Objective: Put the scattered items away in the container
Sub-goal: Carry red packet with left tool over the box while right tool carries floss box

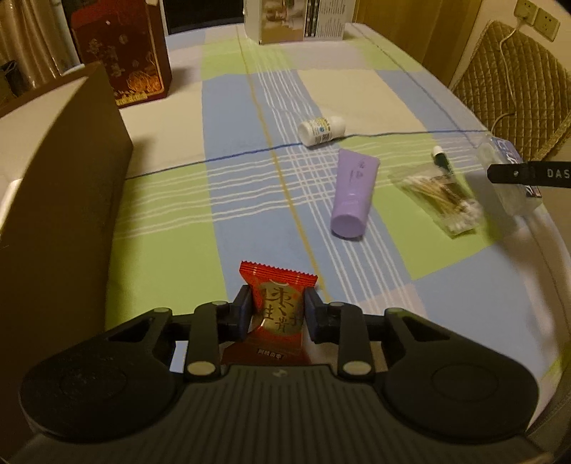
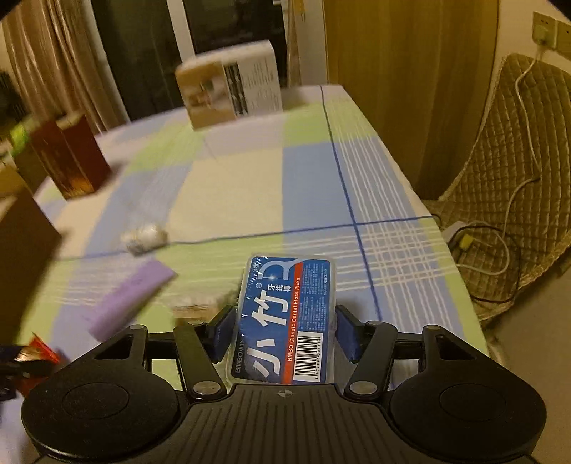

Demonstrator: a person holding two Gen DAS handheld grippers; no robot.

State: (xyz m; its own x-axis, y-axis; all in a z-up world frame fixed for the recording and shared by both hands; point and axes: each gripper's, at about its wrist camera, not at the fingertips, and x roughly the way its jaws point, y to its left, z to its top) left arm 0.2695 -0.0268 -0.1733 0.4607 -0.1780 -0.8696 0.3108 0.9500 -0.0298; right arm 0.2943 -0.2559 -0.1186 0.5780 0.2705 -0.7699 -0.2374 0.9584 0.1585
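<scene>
My left gripper (image 1: 277, 303) is shut on a red snack packet (image 1: 277, 307), held above the checked tablecloth. Just to its left rises the brown cardboard container (image 1: 67, 185). My right gripper (image 2: 283, 326) is shut on a clear box of dental floss picks (image 2: 285, 317) with a blue label; in the left wrist view that box (image 1: 506, 178) hangs at the far right. On the cloth lie a purple tube (image 1: 351, 194), a small white bottle (image 1: 321, 130), a bag of cotton swabs (image 1: 440, 196) and a small green-capped tube (image 1: 442, 160). The right wrist view is motion-blurred.
A dark red gift box (image 1: 121, 53) stands at the back left and a white printed box (image 1: 296, 18) at the back centre. A quilted chair (image 2: 514, 178) with cables stands off the table's right edge. The table edge (image 2: 446, 250) runs close on the right.
</scene>
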